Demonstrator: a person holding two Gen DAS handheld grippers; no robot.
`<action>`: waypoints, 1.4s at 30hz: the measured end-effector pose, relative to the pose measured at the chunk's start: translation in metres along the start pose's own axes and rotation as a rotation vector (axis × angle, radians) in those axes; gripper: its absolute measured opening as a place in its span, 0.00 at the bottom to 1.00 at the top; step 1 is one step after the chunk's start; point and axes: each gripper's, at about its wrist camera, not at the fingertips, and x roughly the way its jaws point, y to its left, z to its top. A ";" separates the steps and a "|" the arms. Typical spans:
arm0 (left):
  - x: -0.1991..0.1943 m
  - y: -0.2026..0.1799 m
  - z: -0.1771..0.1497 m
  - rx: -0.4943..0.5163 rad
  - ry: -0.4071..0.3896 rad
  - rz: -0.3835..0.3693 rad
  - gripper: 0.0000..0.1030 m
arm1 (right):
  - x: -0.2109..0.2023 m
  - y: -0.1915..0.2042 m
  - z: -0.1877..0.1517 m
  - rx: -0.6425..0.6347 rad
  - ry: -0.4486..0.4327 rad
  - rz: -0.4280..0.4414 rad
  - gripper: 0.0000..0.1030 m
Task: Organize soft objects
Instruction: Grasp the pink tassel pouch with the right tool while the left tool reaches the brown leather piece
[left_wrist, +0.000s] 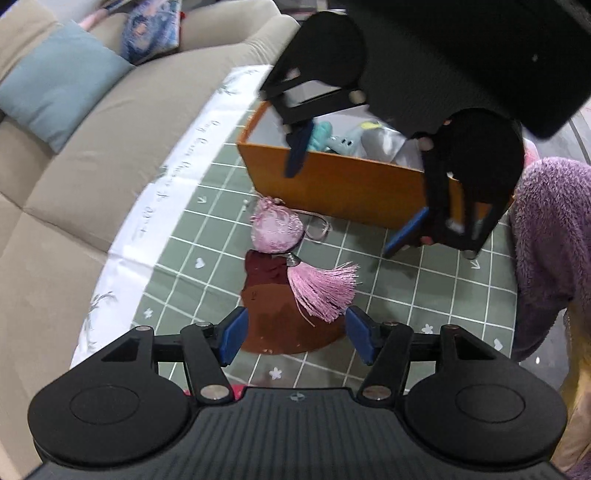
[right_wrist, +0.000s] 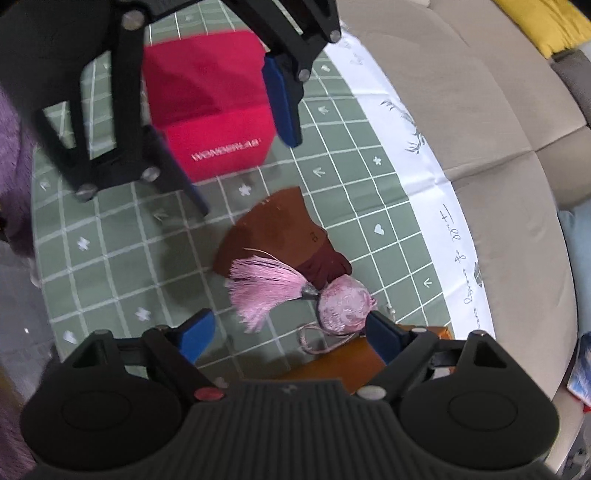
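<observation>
A pink brocade sachet with a pink tassel lies across a brown and maroon cloth pouch on the green checked tablecloth. My left gripper hangs open over the pouch's wide end, a blue pad on either side, pressing nothing. My right gripper is open above the sachet and its cord loop; the sachet sits beside the right pad. Each gripper shows in the other's view: the right gripper in front of the wooden box, the left gripper over the red box.
An open wooden box behind the sachet holds plush toys. A red fabric box with white lettering stands on the cloth. A purple fluffy item lies at one side. A beige sofa with a teal cushion borders the table.
</observation>
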 end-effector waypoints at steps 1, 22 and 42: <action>0.006 0.001 0.001 0.016 0.013 -0.007 0.69 | 0.005 -0.002 0.000 -0.013 0.004 0.000 0.84; 0.132 0.050 0.003 0.016 0.430 -0.125 0.69 | 0.088 -0.047 -0.005 -0.150 -0.025 0.066 0.84; 0.161 0.061 -0.012 -0.045 0.497 -0.138 0.62 | 0.124 -0.040 -0.015 -0.240 0.030 0.007 0.54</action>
